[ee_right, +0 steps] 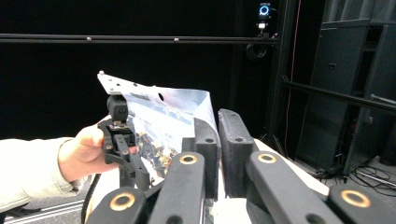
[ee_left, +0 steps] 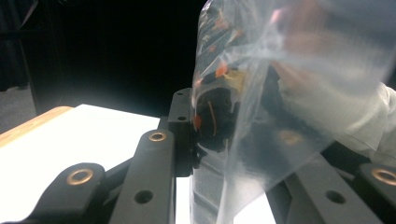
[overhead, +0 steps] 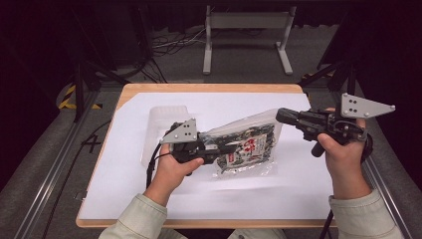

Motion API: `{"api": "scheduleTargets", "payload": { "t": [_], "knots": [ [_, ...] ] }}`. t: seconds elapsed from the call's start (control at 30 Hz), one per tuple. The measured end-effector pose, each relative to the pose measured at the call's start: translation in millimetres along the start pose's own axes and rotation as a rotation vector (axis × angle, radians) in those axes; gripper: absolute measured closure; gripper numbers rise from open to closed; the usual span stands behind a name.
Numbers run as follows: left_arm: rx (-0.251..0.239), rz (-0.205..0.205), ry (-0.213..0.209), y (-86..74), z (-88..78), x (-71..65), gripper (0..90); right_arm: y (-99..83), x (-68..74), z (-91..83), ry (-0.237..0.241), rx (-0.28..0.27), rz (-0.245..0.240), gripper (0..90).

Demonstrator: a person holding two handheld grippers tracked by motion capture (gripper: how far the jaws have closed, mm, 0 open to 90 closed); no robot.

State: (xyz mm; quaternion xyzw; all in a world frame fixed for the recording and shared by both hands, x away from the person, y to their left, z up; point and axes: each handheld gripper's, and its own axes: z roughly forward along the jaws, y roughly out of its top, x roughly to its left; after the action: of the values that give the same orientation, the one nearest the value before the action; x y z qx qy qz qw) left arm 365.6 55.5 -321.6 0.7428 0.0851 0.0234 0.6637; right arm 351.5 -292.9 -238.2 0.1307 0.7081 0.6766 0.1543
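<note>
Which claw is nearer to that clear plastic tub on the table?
Left. The left claw grips the snack bag just beside the tub; the right claw holds the bag's far corner.

a wooden table (overhead: 293, 89) bears white paper (overhead: 124, 184) and a clear container (overhead: 159, 119).

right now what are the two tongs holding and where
Both hold the clear snack bag: left tongs clamp its lower end, right tongs pinch its top corner.

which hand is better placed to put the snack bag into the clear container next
Left, probably. The left gripper is clamped on the bag near its bottom, right beside the clear container. The right gripper pinches the bag's far top corner, away from the container.
</note>
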Motion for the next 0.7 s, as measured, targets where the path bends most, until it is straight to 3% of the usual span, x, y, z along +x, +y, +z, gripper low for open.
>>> {"api": "scheduleTargets", "payload": {
  "t": [0.17,0.37,0.43,0.5,0.7],
  "knots": [
    [0.011,0.009,0.018,2.7,-1.7,-1.0,72.0,-1.2,-1.7,-0.9,-0.020,-0.006,-0.004,79.0],
    [-0.002,0.011,0.030,7.4,-6.6,-0.2,72.1,0.0,-0.5,-8.7,-0.091,-0.029,-0.021,53.3],
    [-0.005,0.012,0.033,9.1,-7.7,-0.5,72.1,-0.8,-0.2,-9.6,-0.101,-0.028,-0.021,51.1],
    [-0.011,0.014,0.041,12.9,-10.7,-0.7,72.0,-4.1,0.2,-11.6,-0.134,-0.010,-0.019,43.4],
    [-0.017,0.012,0.074,23.7,-21.5,-0.8,72.0,-12.0,1.1,-14.7,-0.182,0.028,-0.034,37.4]
  ]
}}
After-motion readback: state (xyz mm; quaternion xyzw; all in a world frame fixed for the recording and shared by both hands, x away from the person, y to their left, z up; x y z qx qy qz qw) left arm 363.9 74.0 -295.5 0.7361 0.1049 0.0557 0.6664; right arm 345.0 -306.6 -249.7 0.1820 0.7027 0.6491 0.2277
